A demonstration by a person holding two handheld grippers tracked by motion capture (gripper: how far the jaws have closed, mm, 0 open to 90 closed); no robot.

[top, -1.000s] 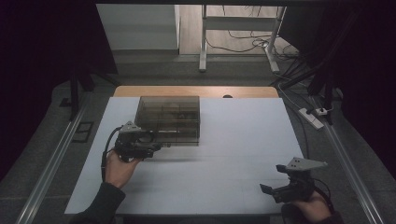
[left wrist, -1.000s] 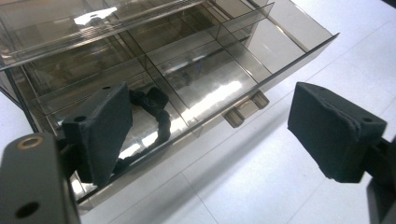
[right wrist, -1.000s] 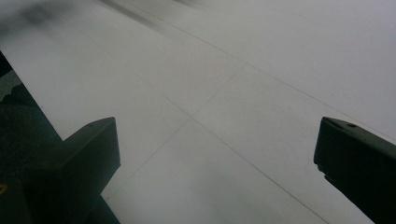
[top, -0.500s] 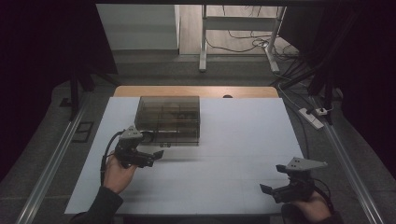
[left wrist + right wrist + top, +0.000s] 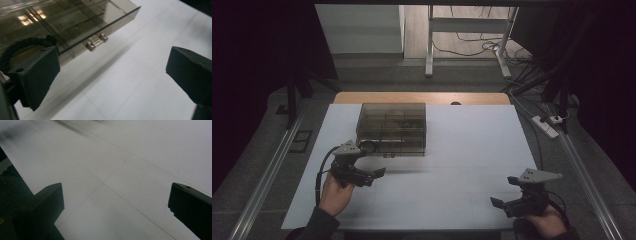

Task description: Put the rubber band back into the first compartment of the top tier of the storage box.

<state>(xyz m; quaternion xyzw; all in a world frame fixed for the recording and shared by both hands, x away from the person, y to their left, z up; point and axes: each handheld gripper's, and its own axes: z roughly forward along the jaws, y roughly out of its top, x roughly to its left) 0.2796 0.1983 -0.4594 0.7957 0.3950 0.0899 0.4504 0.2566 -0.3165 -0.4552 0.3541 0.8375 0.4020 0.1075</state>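
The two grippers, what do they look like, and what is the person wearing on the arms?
Both the left gripper and the right gripper are black with two blocky black jaws, each topped by a grey three-cornered plate. A black cable loops from the left one. The left forearm wears a dark sleeve.

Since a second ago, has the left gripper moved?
Yes. The left gripper has pulled back from the smoky box, toward the table's near edge.

box (image 5: pixel 391 127) - smoky brown, see-through | claws - black | table (image 5: pixel 472 165) - white
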